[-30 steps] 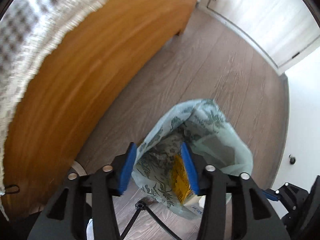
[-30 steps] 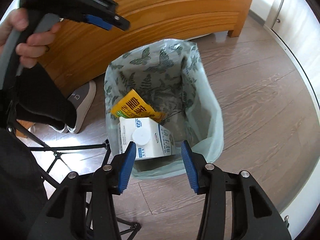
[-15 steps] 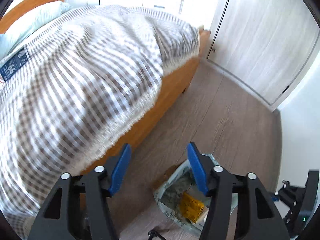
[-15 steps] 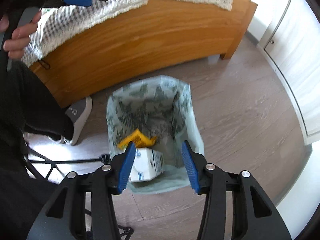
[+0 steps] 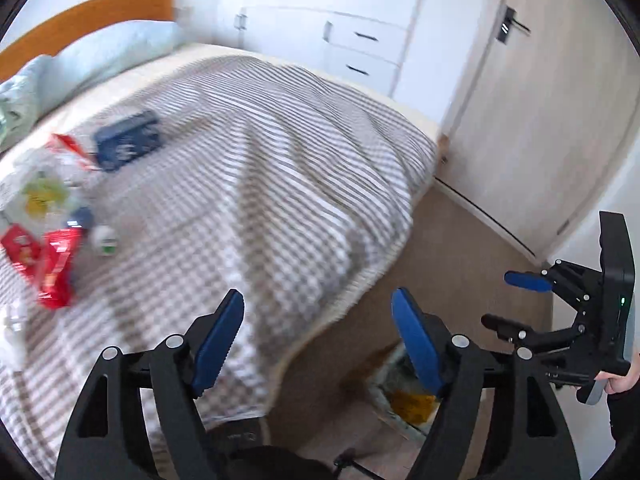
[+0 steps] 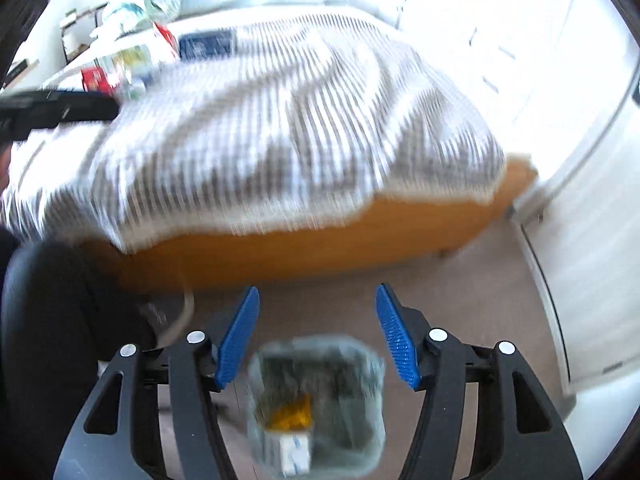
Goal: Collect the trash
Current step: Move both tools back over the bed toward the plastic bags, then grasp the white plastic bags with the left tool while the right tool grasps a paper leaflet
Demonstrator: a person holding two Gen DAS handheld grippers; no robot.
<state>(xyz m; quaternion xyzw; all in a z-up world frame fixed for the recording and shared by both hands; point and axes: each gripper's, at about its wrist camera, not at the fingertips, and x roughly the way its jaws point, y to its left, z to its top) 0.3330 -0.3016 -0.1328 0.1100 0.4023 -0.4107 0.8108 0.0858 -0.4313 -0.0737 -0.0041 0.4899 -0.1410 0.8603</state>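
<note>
My left gripper (image 5: 318,338) is open and empty above the bed's near edge. My right gripper (image 6: 318,338) is open and empty above the pale green patterned trash bag (image 6: 360,400) on the floor, which holds a yellow wrapper (image 6: 290,416) and a white carton (image 6: 294,450). The bag also shows low in the left wrist view (image 5: 394,376). Trash lies on the checked blanket (image 5: 260,184): a red packet (image 5: 56,268), a dark blue packet (image 5: 128,140), a white-green wrapper (image 5: 42,192) and a small white bottle (image 5: 105,238). The same trash shows far off in the right wrist view (image 6: 132,60).
The wooden bed frame (image 6: 320,244) stands just behind the bag. White drawers (image 5: 360,52) and a pale door (image 5: 540,120) line the far side. The right gripper's body shows at the right of the left wrist view (image 5: 592,320). A dark-clothed leg (image 6: 52,320) is at left.
Both grippers have lifted away from the trash bag and tilted up toward the bed. The bag has dropped to the bottom of both views; the trash on the blanket has come into view.
</note>
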